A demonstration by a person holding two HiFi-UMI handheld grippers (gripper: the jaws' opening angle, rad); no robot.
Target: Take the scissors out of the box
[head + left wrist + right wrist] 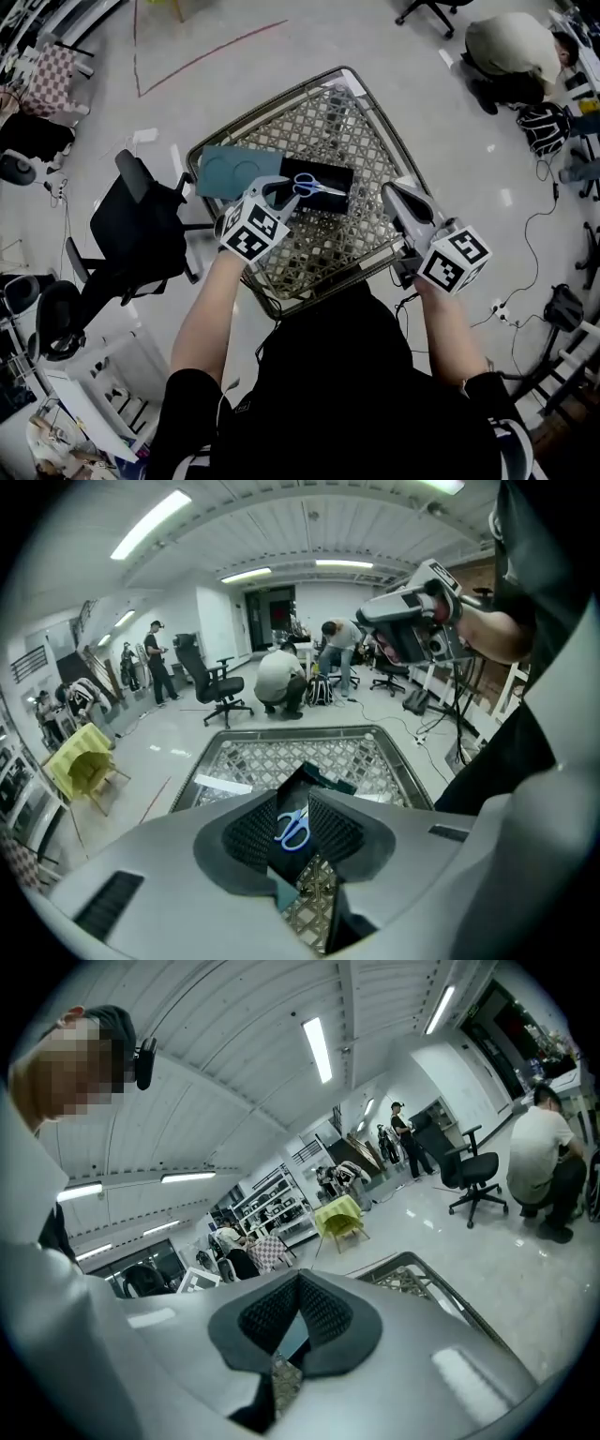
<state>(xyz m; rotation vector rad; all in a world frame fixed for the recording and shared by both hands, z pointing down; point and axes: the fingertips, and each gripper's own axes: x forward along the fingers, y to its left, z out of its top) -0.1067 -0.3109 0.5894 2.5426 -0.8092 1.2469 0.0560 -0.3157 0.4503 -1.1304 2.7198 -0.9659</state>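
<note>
Scissors, blue handles, lie flat inside the open black box, so the main step is not yet done. The box stands on the metal mesh table, w/ a teal lid just beside it on the left.

The left gripper hangs just above the handle end. Its jaws are apart, and the scissors show in the gap but are not pinched. I cannot tell if it touches them.

The right gripper is well apart at the table's right edge, jaws together on nothing.

Left to do, in my judgement: close on the handles, lift out, approx. the whole task.
</note>
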